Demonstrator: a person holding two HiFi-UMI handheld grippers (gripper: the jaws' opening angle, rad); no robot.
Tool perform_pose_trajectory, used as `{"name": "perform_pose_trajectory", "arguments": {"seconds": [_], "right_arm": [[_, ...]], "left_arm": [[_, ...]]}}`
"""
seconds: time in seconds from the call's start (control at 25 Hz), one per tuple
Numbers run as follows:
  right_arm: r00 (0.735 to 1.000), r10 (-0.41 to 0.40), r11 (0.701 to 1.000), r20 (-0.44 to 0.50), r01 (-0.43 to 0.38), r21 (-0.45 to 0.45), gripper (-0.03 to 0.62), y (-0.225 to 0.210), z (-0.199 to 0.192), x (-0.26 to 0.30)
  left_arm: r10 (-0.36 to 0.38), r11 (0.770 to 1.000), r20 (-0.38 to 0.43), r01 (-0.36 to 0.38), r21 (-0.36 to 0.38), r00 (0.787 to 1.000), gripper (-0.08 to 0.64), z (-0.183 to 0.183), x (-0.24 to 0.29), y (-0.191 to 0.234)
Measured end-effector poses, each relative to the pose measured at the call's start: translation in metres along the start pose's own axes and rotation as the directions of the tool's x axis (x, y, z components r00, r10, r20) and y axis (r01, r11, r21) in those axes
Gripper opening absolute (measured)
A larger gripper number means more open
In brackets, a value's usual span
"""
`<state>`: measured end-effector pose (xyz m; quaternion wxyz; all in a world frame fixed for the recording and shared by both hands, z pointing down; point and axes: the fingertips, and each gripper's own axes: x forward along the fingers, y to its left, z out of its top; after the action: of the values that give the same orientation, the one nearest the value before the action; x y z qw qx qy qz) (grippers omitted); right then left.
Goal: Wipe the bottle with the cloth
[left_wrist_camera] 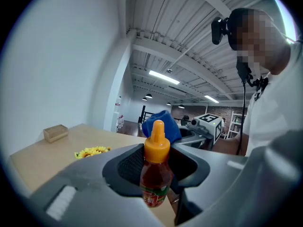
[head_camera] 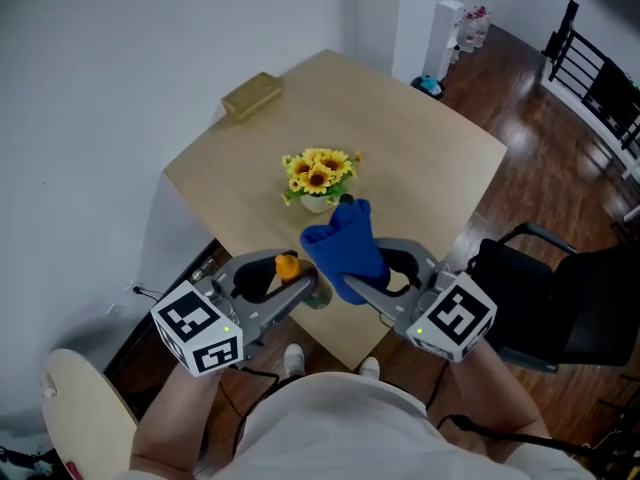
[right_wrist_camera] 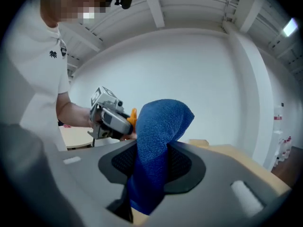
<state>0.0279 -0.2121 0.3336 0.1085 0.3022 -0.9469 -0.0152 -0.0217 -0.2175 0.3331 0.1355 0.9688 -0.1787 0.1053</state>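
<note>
Above the tabletop point(head_camera: 400, 138) edge, a red orange-capped bottle point(left_wrist_camera: 155, 174) is clamped by the left tool point(head_camera: 295, 290), a blue terry cloth point(right_wrist_camera: 154, 145) by the right tool point(head_camera: 365, 290); wiping not yet evident.

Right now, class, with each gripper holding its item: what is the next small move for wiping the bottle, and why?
Probably ease the right gripper toward the left gripper until the cloth presses the side of the bottle. The left jaws are shut on the upright bottle, the right jaws on the cloth, which stands just beside the orange cap; contact is unclear.
</note>
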Motion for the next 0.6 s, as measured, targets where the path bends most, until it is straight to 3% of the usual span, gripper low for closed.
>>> {"name": "perform_pose_trajectory", "arguments": {"seconds": [0.08, 0.16, 0.32, 0.6], "right_arm": [[0.999, 0.028, 1.000, -0.018, -0.028, -0.013, 0.155, 0.012, 0.004, 0.018], [0.999, 0.021, 0.999, -0.036, -0.020, 0.033, 0.155, 0.014, -0.010, 0.031], [0.992, 0.019, 0.984, -0.128, 0.004, 0.179, 0.155, 0.017, -0.070, 0.051], [0.953, 0.112, 0.928, -0.282, 0.001, 0.372, 0.155, 0.049, -0.159, 0.084]], "left_arm": [[-0.019, 1.000, -0.001, 0.019, 0.007, 1.000, 0.163, -0.003, -0.004, 0.000], [-0.023, 1.000, 0.002, 0.023, 0.014, 1.000, 0.163, -0.004, -0.012, 0.001], [-0.040, 0.999, 0.027, 0.040, 0.001, 0.999, 0.163, 0.000, -0.027, 0.006], [-0.074, 0.997, 0.065, 0.073, 0.031, 0.995, 0.163, 0.016, -0.043, 0.012]]}}
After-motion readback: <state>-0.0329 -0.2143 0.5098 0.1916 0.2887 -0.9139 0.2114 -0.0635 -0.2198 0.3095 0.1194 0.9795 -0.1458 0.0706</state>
